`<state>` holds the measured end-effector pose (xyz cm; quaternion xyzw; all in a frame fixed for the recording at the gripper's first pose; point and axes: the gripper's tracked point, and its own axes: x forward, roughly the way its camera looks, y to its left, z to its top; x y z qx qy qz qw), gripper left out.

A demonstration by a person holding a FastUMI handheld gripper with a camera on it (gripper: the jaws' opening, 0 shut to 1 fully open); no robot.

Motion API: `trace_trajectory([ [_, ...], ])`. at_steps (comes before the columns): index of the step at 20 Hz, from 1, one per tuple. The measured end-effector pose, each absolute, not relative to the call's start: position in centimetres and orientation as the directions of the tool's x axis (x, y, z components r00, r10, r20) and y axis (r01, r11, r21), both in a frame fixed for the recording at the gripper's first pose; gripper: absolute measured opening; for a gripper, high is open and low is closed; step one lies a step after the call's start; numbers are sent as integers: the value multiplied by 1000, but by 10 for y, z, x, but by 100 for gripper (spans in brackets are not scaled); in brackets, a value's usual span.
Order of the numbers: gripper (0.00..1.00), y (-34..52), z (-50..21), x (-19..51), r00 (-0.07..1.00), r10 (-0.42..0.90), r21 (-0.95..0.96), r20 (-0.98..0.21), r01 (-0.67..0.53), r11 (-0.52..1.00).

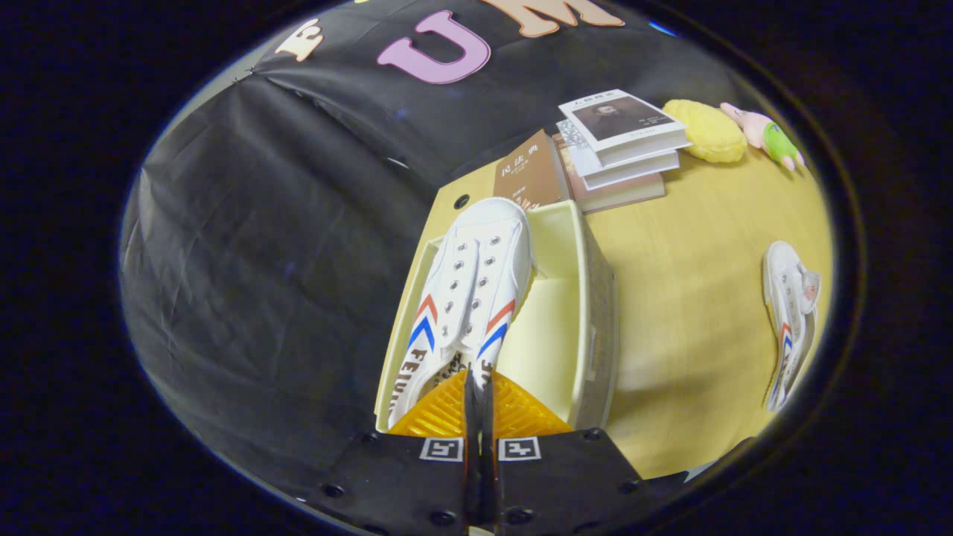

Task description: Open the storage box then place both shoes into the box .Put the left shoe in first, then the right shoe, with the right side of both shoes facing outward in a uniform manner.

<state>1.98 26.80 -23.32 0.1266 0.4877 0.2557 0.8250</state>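
white canvas, with red and blue chevrons on its sides, makes up the held shoe, which hangs toe-forward over the open storage box. the gripper is closed to a narrow slit, both fingers pressing on the heel end of that shoe, so the tongs hold it. the shoe's toe reaches as far as the box's far rim, and its body sits toward the box's left wall, close along that edge. to the right of the shoe the pale inside of the box lies open, a wide bare strip running up to the right wall. whether the sole touches the box floor cannot be told.

the box stands at the left edge of the wooden table, hard by the black cloth wall, which leaves little room on that side. just beyond the box's far rim lies a brown book, and next to it a stack of books. the second shoe lies on the table well apart to the right, with bare tabletop between it and the box. a yellow cushion-like thing and a small plush toy sit at the far side.
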Motion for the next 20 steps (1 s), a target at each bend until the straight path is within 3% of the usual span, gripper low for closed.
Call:
trace_trajectory([
  [14, 3, 301, -254, 4, 367, 502, 395, -783, -330, 857],
  [20, 3, 301, -289, 18, 358, 385, 276, -851, -320, 907],
])
